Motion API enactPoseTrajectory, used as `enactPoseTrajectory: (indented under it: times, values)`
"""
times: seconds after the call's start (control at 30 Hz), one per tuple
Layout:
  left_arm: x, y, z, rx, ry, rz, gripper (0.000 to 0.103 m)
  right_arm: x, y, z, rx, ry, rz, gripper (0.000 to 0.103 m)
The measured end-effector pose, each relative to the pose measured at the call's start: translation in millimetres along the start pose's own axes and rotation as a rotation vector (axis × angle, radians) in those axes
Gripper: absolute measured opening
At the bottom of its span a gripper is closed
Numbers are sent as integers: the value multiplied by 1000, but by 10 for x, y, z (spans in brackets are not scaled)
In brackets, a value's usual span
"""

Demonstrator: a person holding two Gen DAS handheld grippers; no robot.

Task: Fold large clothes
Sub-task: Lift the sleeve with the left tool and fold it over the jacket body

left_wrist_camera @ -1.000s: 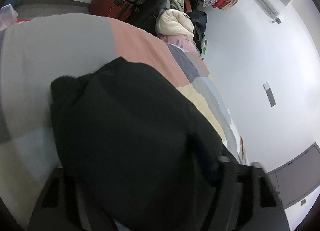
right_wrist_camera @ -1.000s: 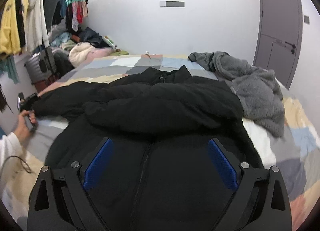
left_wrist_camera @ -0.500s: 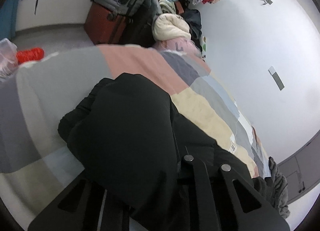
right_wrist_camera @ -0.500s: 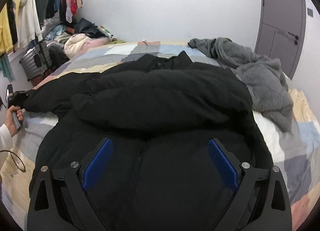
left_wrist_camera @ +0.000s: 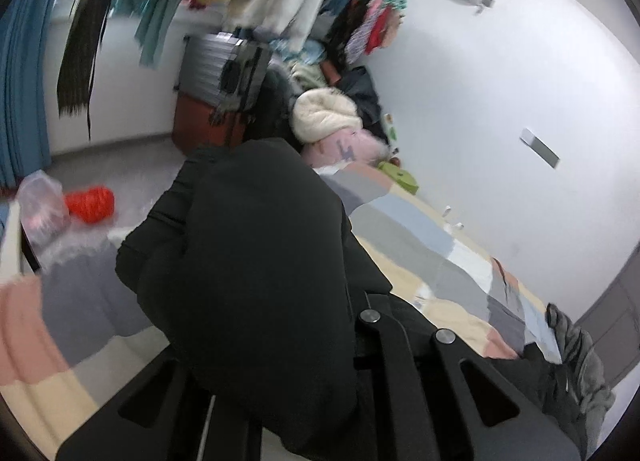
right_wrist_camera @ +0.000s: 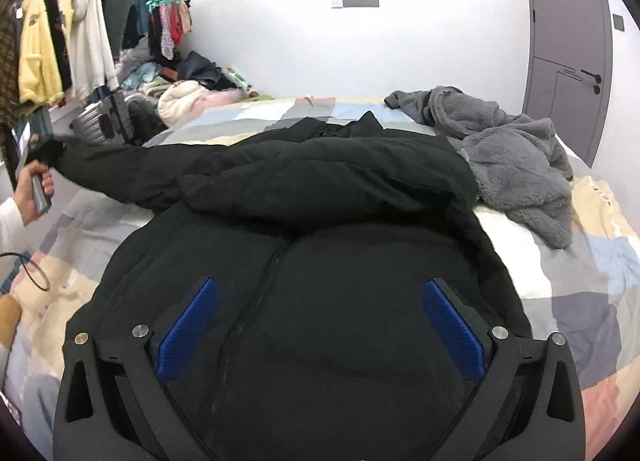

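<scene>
Sprawling across most of the patchwork bed (right_wrist_camera: 572, 277), the black puffer jacket (right_wrist_camera: 320, 301) lies front-up with its zip running down the middle, which gives a flat base for folding. One sleeve is already laid crosswise over the chest, so the body reads as partly folded. The other sleeve (right_wrist_camera: 132, 169) stretches out toward the bed's left edge, raised off the cover at its cuff.

That cuff is held up because the left gripper (left_wrist_camera: 280, 341) is clamped on it: in the left wrist view the thick black sleeve end bulges between the two fingers and hides their tips, and the right wrist view shows the person's left hand (right_wrist_camera: 34, 191) at the bedside gripping the handle beside the cuff. Lifting it clear likely lets the sleeve swing over the chest without dragging the padding.

A grey fleece garment (right_wrist_camera: 516, 165) lies heaped at the far right of the bed, touching the jacket's shoulder; it may need keeping out of the fold.

The right gripper (right_wrist_camera: 316, 335) hovers over the jacket's lower front with its blue-padded fingers (right_wrist_camera: 188, 331) wide apart and nothing between them, probably waiting to pin or take the hem.

Beyond the bed, a suitcase (left_wrist_camera: 216, 73) stands below a rail of hanging clothes (right_wrist_camera: 68, 49).
</scene>
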State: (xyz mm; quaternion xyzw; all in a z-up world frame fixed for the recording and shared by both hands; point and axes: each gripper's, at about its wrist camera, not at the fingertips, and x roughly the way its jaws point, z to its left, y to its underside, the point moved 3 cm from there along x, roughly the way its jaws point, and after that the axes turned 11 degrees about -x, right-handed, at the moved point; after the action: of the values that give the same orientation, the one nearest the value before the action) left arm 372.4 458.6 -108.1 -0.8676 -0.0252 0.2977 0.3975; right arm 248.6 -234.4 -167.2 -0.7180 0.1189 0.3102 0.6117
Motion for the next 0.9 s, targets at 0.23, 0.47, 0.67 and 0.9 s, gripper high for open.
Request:
enactPoseTrajectory:
  times: [0.23,0.47,0.67,0.9]
  values:
    - [-768,34,-863,165,17,-63,10,-228,39,-291,29,10,-48,103]
    - [-1306,393,-1846,298,94,-93,10,-401,64,-607,72,45,-118,103]
    - [-1625,962,-2723,414,177,-73,10,-418,143,-733,116,1,-132,103]
    - [-1727,1695,-3434,567,232,-27,10,-572,251,-813,112,-9,-186,103]
